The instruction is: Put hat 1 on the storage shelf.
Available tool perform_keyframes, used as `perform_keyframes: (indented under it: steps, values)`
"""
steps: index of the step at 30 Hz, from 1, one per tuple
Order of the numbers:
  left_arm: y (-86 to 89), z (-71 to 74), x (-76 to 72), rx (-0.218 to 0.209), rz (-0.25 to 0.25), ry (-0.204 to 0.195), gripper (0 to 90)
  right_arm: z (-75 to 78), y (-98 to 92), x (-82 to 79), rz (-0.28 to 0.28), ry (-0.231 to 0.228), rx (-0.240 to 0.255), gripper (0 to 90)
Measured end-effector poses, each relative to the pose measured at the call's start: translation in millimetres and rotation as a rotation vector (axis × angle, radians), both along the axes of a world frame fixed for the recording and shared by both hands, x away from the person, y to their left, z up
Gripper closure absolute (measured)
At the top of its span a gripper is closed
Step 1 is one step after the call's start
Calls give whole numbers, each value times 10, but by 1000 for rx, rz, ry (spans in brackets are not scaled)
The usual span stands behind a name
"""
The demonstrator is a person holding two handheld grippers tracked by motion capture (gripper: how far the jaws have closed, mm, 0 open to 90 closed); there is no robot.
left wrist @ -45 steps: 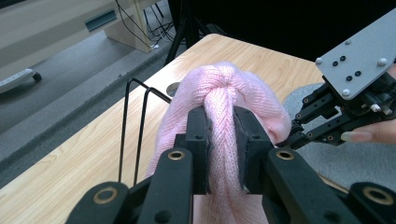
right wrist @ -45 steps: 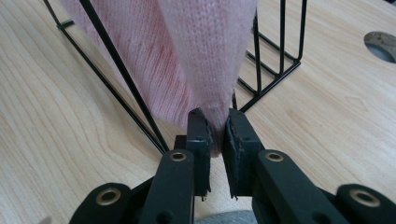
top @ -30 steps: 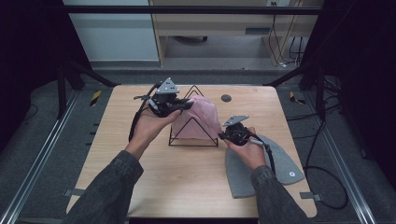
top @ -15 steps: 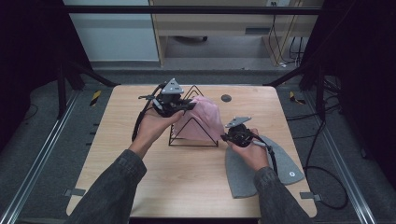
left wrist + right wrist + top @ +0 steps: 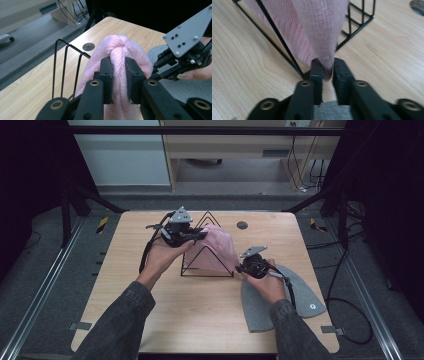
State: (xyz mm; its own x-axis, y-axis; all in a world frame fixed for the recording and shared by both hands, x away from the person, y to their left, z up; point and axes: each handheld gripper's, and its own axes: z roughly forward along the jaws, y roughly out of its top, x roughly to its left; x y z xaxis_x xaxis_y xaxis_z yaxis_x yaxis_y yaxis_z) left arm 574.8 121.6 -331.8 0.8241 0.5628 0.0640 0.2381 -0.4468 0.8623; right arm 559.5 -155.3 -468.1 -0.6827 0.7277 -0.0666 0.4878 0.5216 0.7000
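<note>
Pink knit hat (image 5: 216, 251) draped over black wire rack (image 5: 207, 265) on table (image 5: 150, 320). Left tongs (image 5: 117, 75) pinch hat's crown, right tongs (image 5: 325, 68) hat's lower edge; both just easing open.

The black wire triangle rack (image 5: 207, 251) stands in the middle of the wooden worktop (image 5: 150, 315), with the pink knitted hat (image 5: 218, 249) draped over it. The flat grey felt piece (image 5: 295, 295) lies at the right. The near left part of the worktop is bare.
</note>
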Motion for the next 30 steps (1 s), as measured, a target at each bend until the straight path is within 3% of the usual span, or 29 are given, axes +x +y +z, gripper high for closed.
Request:
perform_keyframes:
  steps: [5,7,9,11,17,19,21,23,30]
  values:
    - [-17,-6,-15,3,41,8,672,121,-67,-77,-33,-28,6,586]
    - [-8,-5,-8,-29,44,30,644,183,-107,-129,-43,-43,-7,540]
    - [-2,17,-47,-58,36,19,605,258,-170,-184,-58,-54,-18,474]
    - [4,47,-113,-55,39,-5,545,334,-258,-246,-78,-75,-14,402]
    - [150,23,-381,-27,73,-48,345,414,-605,-317,-152,-50,-35,280]
    - [218,-33,-457,-24,80,-37,273,401,-740,-298,-187,-18,-29,250]
    - [258,-72,-501,-17,80,-28,221,388,-799,-283,-200,-2,-27,241]
    - [376,-204,-631,-1,81,-21,167,329,-979,-217,-237,33,-23,232]
    - [700,-603,-879,5,117,21,110,211,-1256,-90,-291,91,-27,433]
